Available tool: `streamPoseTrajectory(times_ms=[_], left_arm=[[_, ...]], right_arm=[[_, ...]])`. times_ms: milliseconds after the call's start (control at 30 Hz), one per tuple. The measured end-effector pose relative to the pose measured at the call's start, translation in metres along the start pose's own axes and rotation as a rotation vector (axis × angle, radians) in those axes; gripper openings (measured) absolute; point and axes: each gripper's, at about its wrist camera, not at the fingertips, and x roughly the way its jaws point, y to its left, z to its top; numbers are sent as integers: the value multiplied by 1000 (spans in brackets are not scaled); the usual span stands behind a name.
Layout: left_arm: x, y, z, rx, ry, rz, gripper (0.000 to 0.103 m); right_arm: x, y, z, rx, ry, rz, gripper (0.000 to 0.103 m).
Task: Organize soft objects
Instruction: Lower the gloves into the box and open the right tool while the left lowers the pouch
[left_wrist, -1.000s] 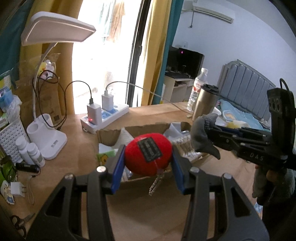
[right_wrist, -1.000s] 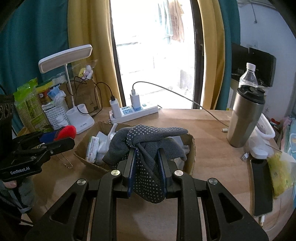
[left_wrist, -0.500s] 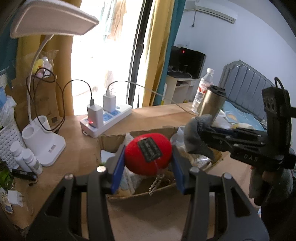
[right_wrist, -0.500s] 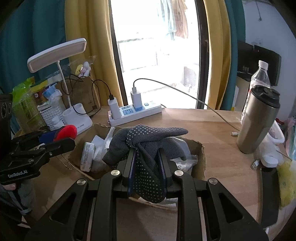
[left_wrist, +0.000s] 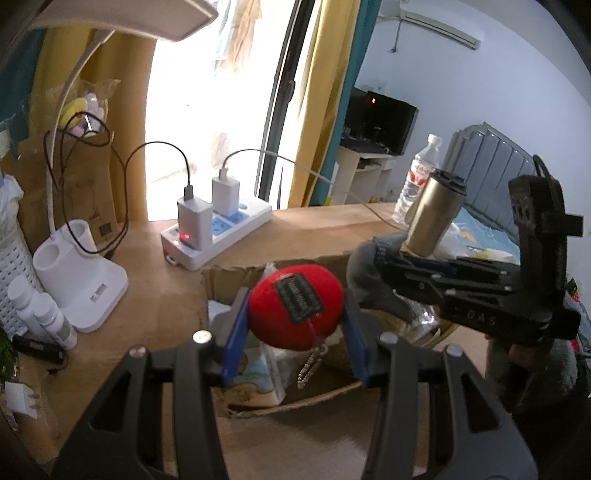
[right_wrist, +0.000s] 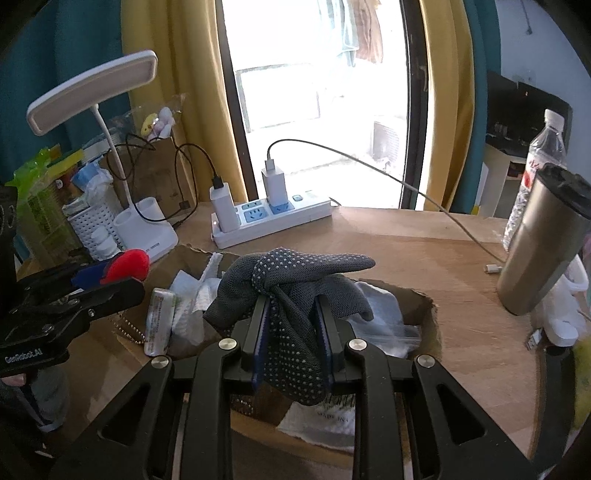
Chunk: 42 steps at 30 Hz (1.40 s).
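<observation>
Both soft items are hanging over the open cardboard box (right_wrist: 428, 310), neither yet dropped in: the left gripper (left_wrist: 295, 325) is pinching a red plush ball (left_wrist: 295, 312) with a bead chain dangling from it, and the right gripper (right_wrist: 293, 332) is squeezing a bunched grey dotted work glove (right_wrist: 291, 295) between nearly closed jaws. The box is already holding tissue packs and plastic bags, so, as I judge it, what is remaining is lowering and releasing both items.
</observation>
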Motion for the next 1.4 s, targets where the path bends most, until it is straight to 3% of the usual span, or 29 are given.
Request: streamPoseTrajectory(times_ms=[333,467,700,1400], left_arm=[[13,9,-2,-6,18,7,48],[18,12,-3,-17,25,8,48],[17,11,-3,-18,26,8,48],[21,-44,-3,43,41,-25,48]], right_arm=[[22,-2,-2,17,46,1,26],[27,0,-4,13,63,-2,38],[25,-3,-3,25,57,-5,49],[-22,-36,-16,52,0,-29,51]])
